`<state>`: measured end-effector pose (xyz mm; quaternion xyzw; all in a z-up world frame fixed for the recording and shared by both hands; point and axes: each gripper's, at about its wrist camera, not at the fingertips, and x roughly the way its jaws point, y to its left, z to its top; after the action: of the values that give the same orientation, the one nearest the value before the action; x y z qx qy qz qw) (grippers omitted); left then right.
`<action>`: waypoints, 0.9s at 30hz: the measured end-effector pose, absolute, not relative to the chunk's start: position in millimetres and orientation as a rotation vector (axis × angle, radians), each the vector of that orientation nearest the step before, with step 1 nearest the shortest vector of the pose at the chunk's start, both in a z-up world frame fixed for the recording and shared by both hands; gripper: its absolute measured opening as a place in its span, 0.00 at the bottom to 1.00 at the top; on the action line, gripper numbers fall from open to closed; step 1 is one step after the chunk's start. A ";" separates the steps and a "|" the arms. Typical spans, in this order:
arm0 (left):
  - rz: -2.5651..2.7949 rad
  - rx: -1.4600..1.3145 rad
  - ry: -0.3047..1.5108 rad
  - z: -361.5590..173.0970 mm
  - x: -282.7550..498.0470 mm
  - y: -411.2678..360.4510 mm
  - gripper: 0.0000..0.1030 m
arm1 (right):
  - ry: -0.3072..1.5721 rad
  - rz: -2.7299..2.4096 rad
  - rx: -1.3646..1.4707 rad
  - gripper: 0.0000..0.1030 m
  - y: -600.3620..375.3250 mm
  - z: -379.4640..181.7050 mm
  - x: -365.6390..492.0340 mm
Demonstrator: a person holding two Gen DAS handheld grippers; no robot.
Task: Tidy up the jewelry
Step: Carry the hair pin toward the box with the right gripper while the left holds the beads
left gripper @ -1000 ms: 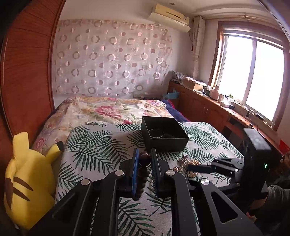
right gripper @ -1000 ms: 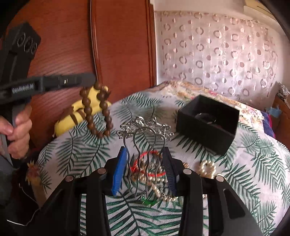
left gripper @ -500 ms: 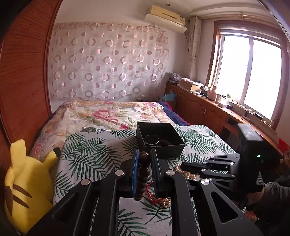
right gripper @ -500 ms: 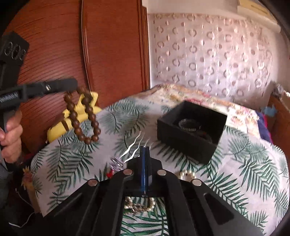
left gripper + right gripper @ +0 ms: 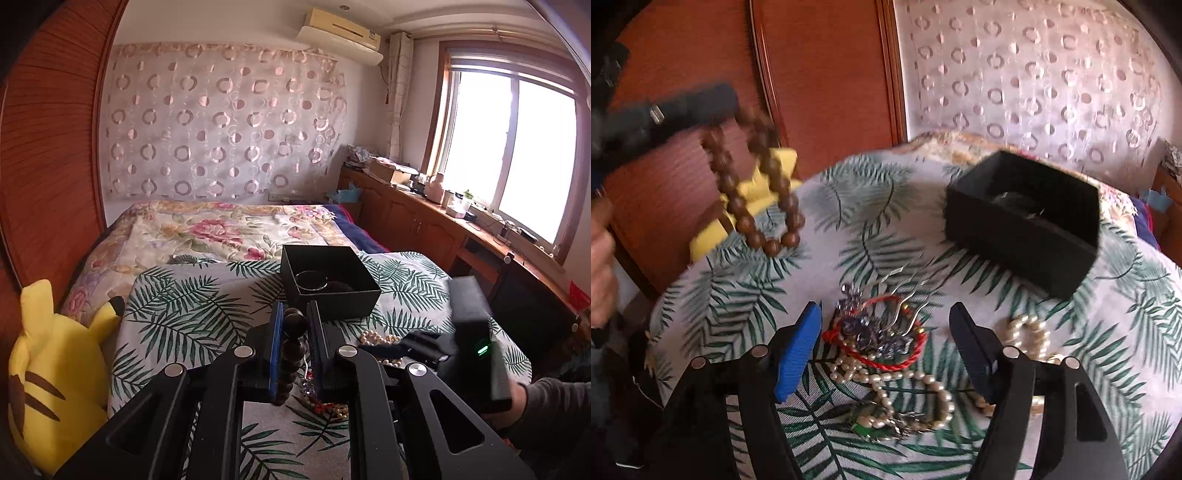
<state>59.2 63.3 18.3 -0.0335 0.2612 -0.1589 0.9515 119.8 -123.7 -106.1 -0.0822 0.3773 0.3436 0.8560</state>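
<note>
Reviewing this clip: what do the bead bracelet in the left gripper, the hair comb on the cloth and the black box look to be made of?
Bead bracelet: probably wood, with brown, matte, faintly grained round beads. Hair comb: silvery metal, with thin shiny wavy prongs and a top that seems set with clear stones. Black box: likely card or covered board, with thin, matte, straight walls.

wooden bead bracelet (image 5: 753,184): hanging, lifted | silver hair comb (image 5: 882,325): on red cord (image 5: 916,350) | black box (image 5: 1027,221): open
</note>
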 end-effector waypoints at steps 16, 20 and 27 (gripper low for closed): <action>-0.319 -0.071 0.524 18.6 57.0 70.2 0.12 | 0.871 0.670 -0.271 0.56 -84.0 -120.2 137.0; -0.318 -0.070 0.518 18.7 57.4 72.1 0.12 | 0.834 0.678 -0.261 0.56 -94.6 -110.9 134.2; -0.323 -0.053 0.509 28.1 67.9 61.6 0.12 | 0.750 0.672 -0.249 0.56 -119.8 -83.5 128.0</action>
<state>67.9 61.6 28.1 -0.0259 0.2508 -0.1592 0.9545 128.0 -119.8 -83.5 -0.1191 0.3582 0.3209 0.8686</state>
